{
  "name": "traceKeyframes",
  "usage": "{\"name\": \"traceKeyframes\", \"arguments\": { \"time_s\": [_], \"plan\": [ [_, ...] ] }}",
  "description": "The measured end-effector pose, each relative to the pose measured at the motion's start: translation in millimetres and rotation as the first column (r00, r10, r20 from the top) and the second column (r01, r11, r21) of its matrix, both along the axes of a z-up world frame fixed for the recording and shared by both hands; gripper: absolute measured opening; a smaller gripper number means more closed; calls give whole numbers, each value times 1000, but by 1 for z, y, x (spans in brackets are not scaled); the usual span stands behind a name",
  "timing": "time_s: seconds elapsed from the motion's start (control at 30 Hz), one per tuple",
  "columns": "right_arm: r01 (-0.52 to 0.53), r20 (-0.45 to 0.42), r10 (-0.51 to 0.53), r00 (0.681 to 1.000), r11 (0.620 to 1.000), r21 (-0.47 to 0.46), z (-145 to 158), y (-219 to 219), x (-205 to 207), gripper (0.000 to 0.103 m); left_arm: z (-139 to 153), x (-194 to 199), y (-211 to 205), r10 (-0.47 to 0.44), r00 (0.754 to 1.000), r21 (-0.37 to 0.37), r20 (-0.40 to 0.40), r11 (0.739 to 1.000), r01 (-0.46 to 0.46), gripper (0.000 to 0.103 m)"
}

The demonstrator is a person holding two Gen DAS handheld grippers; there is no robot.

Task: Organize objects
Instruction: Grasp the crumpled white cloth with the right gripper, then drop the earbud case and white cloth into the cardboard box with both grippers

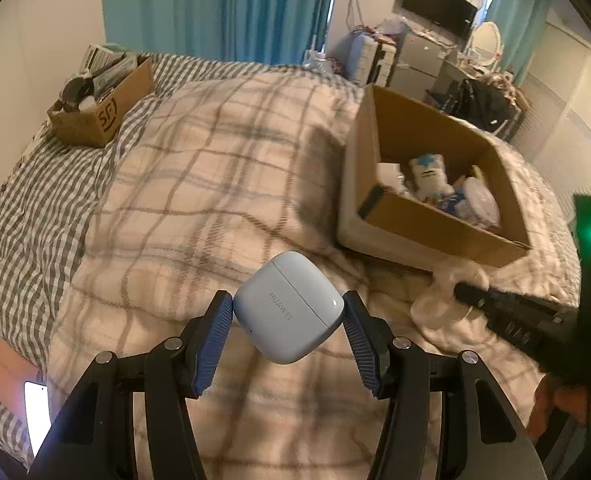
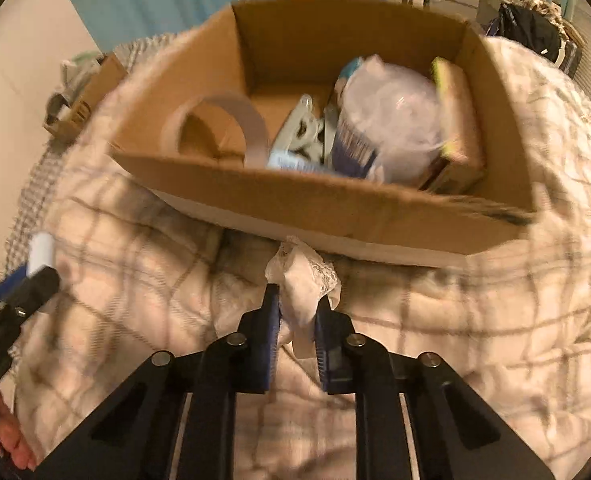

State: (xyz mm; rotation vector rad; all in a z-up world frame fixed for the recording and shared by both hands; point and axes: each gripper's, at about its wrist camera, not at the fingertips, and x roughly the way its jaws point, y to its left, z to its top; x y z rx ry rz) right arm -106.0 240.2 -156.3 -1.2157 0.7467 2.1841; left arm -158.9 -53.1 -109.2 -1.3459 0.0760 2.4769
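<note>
My left gripper (image 1: pixel 287 312) is shut on a pale blue Huawei earbuds case (image 1: pixel 289 306), held above the checked blanket. My right gripper (image 2: pixel 297 300) is shut on a crumpled white tissue (image 2: pixel 303 276), just in front of a large open cardboard box (image 2: pixel 335 204). The same box (image 1: pixel 435 232) lies to the right in the left wrist view, and the right gripper (image 1: pixel 461 292) with the blurred tissue (image 1: pixel 443 292) shows there below the box. The box holds a tape roll (image 2: pixel 219 128), a plastic-wrapped pack (image 2: pixel 391 120) and other items.
A smaller cardboard box (image 1: pixel 99 108) full of items sits at the far left of the bed. A lit phone (image 1: pixel 37 416) lies at the lower left. Blue curtains (image 1: pixel 255 8) and cluttered furniture (image 1: pixel 435 56) stand behind the bed.
</note>
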Motion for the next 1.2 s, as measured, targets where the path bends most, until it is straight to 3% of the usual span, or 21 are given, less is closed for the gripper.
{"name": "traceKeyframes", "arguments": {
  "time_s": [0.3, 0.53, 0.7, 0.87, 1.03, 1.2],
  "plan": [
    [-9, -109, 24, 994, 990, 140, 111, -5, 55, 14, 67, 27, 16, -25, 996, 77, -86, 997, 32, 58],
    [6, -204, 51, 978, 963, 269, 208, 8, 71, 14, 126, 32, 59, -111, 978, 107, -176, 986, 132, 58],
    [16, -250, 59, 966, 958, 286, 241, 40, 59, 14, 146, 7, 95, -180, 966, 125, -187, 971, 205, 58],
    [3, -264, 62, 963, 971, 239, 227, 78, 27, 14, 132, -30, 127, -211, 962, 86, -174, 970, 228, 58],
    [-12, -235, 51, 971, 986, 166, 172, 115, -12, 14, 84, -69, 153, -225, 967, 22, -119, 973, 229, 58],
    [-25, -200, 42, 979, 996, 88, 112, 142, -39, 14, 33, -98, 167, -238, 970, 14, -47, 971, 239, 58]
  ]
}}
